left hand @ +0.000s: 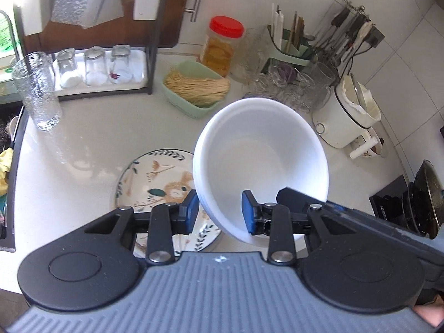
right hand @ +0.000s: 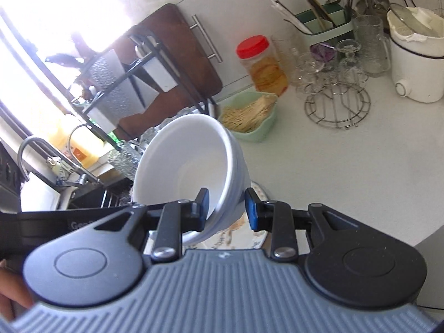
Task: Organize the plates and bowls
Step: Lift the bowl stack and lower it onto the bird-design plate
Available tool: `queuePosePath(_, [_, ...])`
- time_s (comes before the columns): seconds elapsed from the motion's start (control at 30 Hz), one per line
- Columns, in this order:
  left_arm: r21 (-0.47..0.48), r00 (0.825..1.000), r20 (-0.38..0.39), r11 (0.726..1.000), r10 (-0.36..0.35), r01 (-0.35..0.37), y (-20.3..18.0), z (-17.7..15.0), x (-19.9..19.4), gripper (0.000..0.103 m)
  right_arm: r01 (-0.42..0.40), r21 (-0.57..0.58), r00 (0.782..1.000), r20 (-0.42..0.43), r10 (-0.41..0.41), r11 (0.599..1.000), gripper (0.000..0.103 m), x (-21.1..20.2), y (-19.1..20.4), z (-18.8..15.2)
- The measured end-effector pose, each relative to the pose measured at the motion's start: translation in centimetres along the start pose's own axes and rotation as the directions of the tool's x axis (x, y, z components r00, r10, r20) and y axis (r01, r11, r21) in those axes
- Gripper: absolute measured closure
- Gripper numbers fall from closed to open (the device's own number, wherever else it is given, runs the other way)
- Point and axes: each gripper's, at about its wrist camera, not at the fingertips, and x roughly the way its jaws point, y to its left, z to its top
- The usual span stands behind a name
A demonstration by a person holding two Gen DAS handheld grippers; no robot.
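Writing: on the other gripper's body in my right view I read only "Gen", the rest hidden.
Left gripper (left hand: 220, 212): I have it clamped on the white bowl's (left hand: 260, 161) near rim, one pad inside, one outside.
Right gripper (right hand: 227, 208): pinching the same bowl's wall likewise.
Bowl: one, tilted, lifted above the patterned plate (left hand: 151, 183).
Plate: one, flat on the counter (left hand: 91, 144).

bowl (left hand: 260, 163) tilted above plate (left hand: 147, 177); noodle basket (left hand: 194, 91) behind.
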Motion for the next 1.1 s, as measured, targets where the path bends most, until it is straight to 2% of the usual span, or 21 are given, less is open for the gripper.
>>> queuePosePath(0.2, [-0.076, 1.0, -0.014, 0.997, 0.018, -0.019, 2.7, 0.4, 0.3, 0.066, -0.015, -0.026, 0.995, -0.101, 0.012, 1.0, 0.071, 2.3, 2.2, -0.5])
queuePosePath(0.37, [-0.156, 0.998, -0.045, 0.987, 0.036, -0.043, 5.0, 1.1, 2.9, 0.066, -0.032, -0.046, 0.985, -0.169, 0.024, 0.998, 0.071, 5.4, 1.8, -0.1])
queuePosePath(0.53, [-0.191, 0.996, -0.079, 0.98, 0.032, -0.046, 7.0, 1.4, 5.6, 0.066, -0.041, -0.064, 0.975, -0.22, 0.025, 0.997, 0.071, 9.3, 1.3, 0.1])
queuePosePath(0.87, [-0.226, 0.987, -0.158, 0.972, 0.032, -0.068, 9.4, -0.7, 11.1, 0.065, 0.018, -0.131, 0.953, -0.298, -0.057, 0.991, 0.071, 14.0, 0.1, -1.5])
queuePosePath(1.03, [-0.241, 0.987, -0.16, 0.968, 0.03, -0.068, 10.0, -1.3, 12.3, 0.065, 0.03, -0.139, 0.947, -0.312, -0.072, 0.99, 0.071, 15.3, 0.0, -2.6])
queuePosePath(1.1, [-0.21, 0.987, -0.152, 0.974, 0.049, -0.081, 9.7, -1.1, 12.3, 0.064, 0.036, -0.141, 0.947, -0.311, -0.079, 0.989, 0.07, 15.4, -0.1, -2.6])
